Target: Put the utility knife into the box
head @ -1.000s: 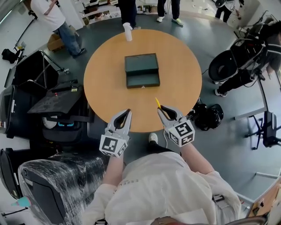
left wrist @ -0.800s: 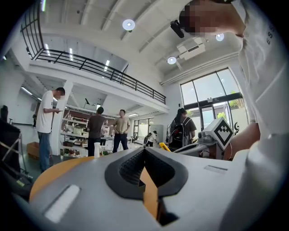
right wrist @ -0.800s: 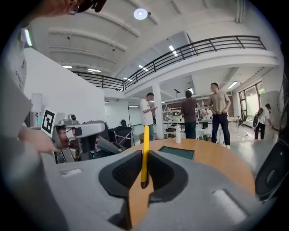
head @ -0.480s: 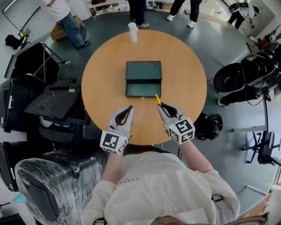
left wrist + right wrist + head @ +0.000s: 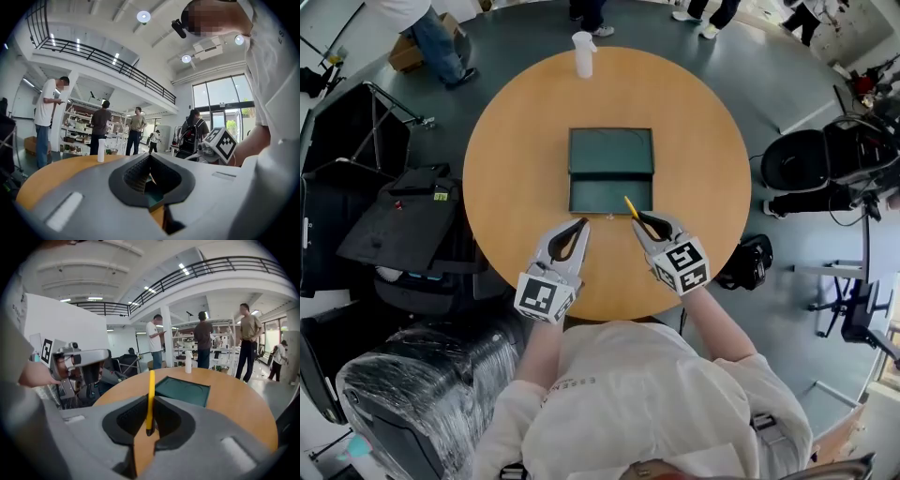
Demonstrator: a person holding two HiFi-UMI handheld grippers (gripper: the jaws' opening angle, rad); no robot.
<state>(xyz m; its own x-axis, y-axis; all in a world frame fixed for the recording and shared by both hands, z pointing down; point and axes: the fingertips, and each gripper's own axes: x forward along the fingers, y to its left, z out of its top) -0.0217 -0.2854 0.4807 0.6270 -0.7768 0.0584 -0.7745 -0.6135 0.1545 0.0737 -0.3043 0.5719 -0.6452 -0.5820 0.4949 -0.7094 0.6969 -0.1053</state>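
A dark green box (image 5: 610, 169) lies open in the middle of the round wooden table (image 5: 694, 122). My right gripper (image 5: 643, 221) is shut on a yellow utility knife (image 5: 631, 208), whose tip points at the box's near right corner. In the right gripper view the knife (image 5: 151, 390) stands upright between the jaws, with the box (image 5: 183, 391) just beyond. My left gripper (image 5: 578, 228) hovers over the table by the box's near left side, jaws together and holding nothing. The left gripper view shows a bit of the box (image 5: 153, 199) through its jaw gap.
A white bottle (image 5: 582, 54) stands at the table's far edge. Black cases and stands (image 5: 403, 216) crowd the floor on the left, and a plastic-wrapped chair (image 5: 403, 403) sits at lower left. Black chairs (image 5: 816, 164) are on the right. Several people stand beyond the table.
Both grippers have moved forward over the table toward the box. The knife tip has come up to the box's near edge.
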